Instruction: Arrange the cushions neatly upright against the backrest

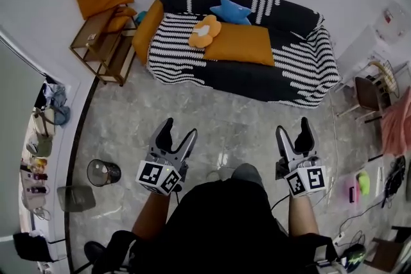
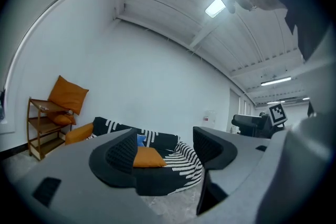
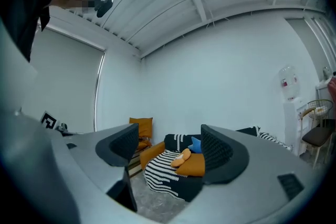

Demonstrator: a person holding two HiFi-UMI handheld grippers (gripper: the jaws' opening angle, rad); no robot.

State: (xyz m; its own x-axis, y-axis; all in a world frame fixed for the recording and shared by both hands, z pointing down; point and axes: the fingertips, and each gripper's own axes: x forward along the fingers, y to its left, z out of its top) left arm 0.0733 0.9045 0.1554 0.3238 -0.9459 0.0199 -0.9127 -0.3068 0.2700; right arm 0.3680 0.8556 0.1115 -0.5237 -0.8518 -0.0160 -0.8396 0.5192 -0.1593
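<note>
Your left gripper (image 1: pixel 179 129) and right gripper (image 1: pixel 293 128) stand open and empty; the orange cushion (image 1: pixel 243 45) lies flat on the far sofa (image 1: pixel 302 70).

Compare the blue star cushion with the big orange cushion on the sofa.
The blue star cushion is pointed and smaller; the big orange cushion is rectangular and larger. The blue one leans at the backrest; the orange one lies flat on the seat. Both rest on the sofa.

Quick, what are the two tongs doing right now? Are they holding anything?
Left tongs: open, holding nothing.
Right tongs: open, holding nothing.
</note>
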